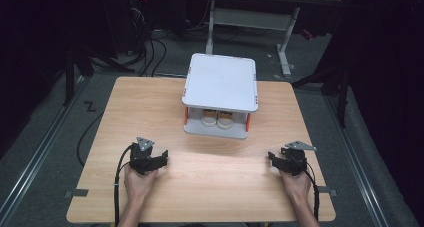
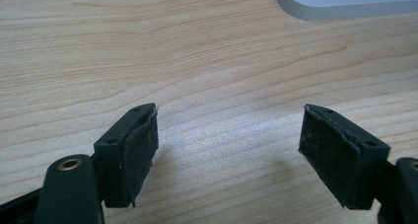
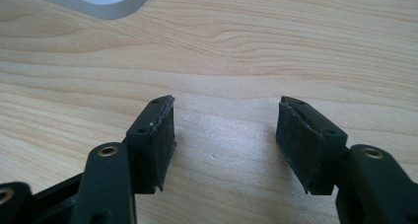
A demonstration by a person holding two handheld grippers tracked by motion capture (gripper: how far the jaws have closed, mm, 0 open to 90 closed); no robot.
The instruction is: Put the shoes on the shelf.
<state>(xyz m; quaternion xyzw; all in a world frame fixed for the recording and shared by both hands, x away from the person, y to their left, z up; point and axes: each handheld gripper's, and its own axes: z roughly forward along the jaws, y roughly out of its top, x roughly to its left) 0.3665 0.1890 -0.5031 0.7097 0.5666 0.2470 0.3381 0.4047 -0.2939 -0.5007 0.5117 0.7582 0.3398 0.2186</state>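
Gaping black gripper (image 2: 229, 145), grainy wooden table (image 2: 197, 61)

Light wood-grain surface (image 1: 210, 187), square with rounded corners, white two-tier rack (image 1: 220, 82) standing at its far middle, grey floor (image 1: 45, 152) around, near half bare wood
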